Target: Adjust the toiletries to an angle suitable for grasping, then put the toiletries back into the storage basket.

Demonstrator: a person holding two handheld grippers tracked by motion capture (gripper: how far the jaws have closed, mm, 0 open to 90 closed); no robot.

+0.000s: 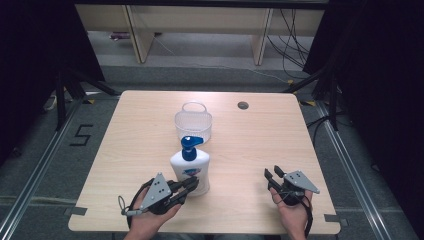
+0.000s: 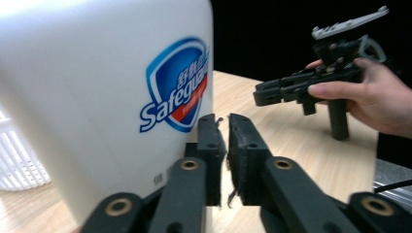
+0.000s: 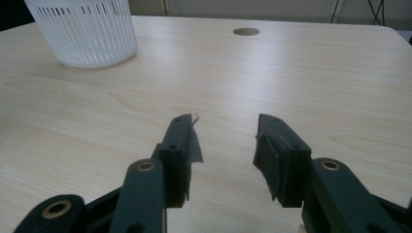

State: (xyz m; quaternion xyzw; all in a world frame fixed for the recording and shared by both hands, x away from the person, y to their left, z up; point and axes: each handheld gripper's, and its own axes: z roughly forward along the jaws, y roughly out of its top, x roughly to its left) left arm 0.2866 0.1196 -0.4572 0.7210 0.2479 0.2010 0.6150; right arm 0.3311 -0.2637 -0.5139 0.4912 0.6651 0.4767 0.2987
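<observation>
A white hand-soap pump bottle (image 1: 190, 170) with a blue pump and a Safeguard label stands upright on the wooden table (image 1: 150, 125), just in front of a white slatted basket (image 1: 193, 122). My left gripper (image 1: 192, 186) lies at the bottle's lower right side. In the left gripper view the bottle (image 2: 97, 97) is just left of the jaws. Those jaws (image 2: 224, 121) stand only a narrow gap apart with nothing between them. My right gripper (image 1: 272, 172) is held near the front right of the table, open and empty (image 3: 223, 131) above bare wood.
The basket (image 3: 82, 34) appears empty and sits mid-table. A round cable hole (image 1: 243, 105) is near the far edge. Black curtains and stand legs flank the table. The person's right hand holds the right gripper (image 2: 265, 94) across from the bottle.
</observation>
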